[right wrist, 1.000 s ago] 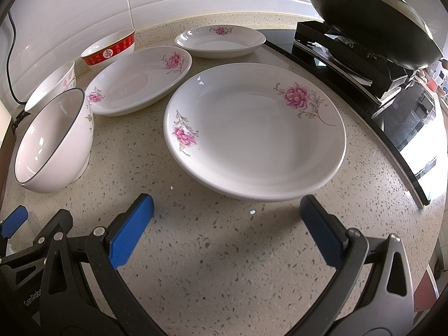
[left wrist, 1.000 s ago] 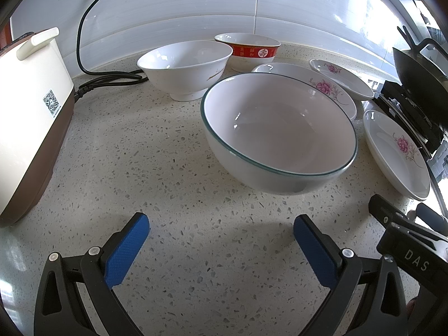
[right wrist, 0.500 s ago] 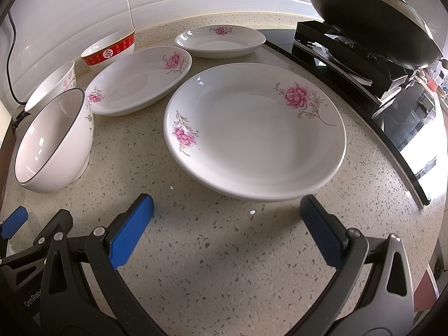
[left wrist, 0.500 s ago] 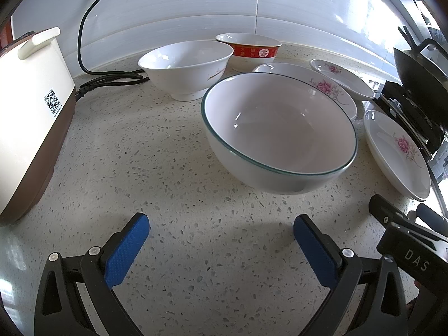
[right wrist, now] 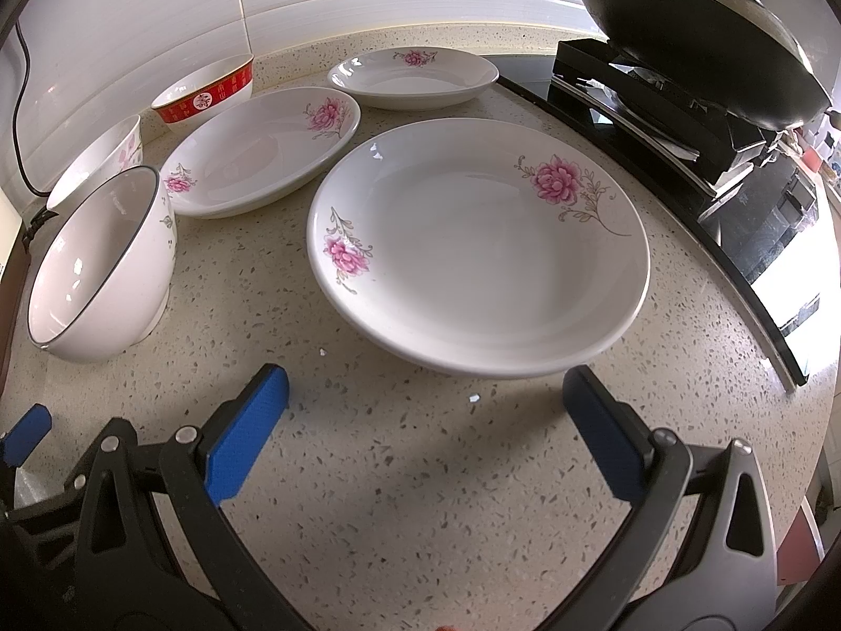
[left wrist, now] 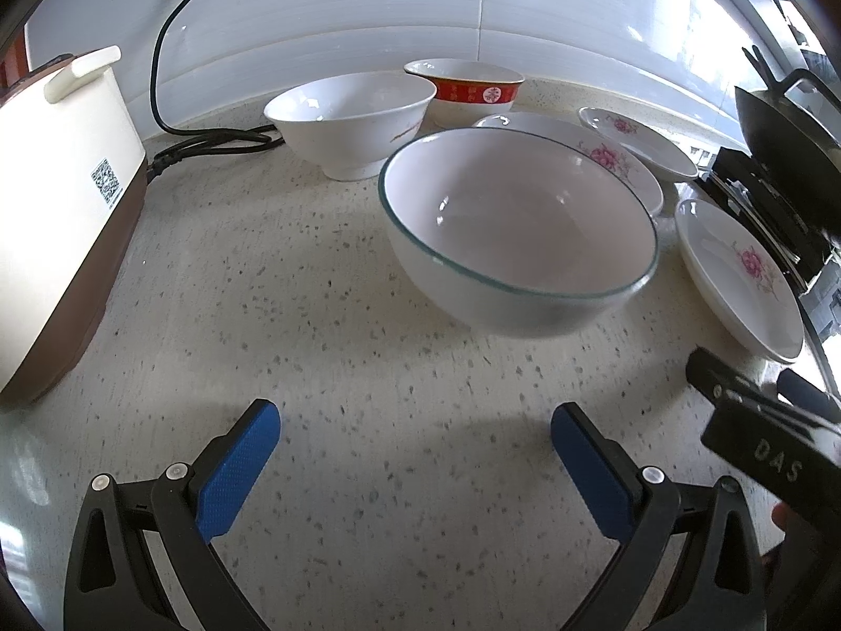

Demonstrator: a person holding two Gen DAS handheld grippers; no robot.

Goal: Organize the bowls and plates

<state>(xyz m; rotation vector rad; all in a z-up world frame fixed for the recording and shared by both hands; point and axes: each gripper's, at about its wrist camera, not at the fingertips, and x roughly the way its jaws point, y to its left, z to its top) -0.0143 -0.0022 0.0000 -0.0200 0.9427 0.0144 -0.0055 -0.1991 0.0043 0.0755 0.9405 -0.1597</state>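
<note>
A large white bowl with a dark rim (left wrist: 518,221) stands on the speckled counter just ahead of my open, empty left gripper (left wrist: 415,452); it also shows in the right wrist view (right wrist: 100,268). Behind it stand a plain white bowl (left wrist: 349,121) and a red-banded bowl (left wrist: 465,89). Three white plates with pink flowers lie to the right: a large one (right wrist: 478,247) right in front of my open, empty right gripper (right wrist: 426,426), a middle one (right wrist: 263,152) and a far one (right wrist: 412,76).
A cream and brown appliance (left wrist: 58,200) with a black cord (left wrist: 210,142) stands at the left. A black stove with a wok (right wrist: 699,58) borders the counter on the right. A white tiled wall (left wrist: 420,16) runs behind.
</note>
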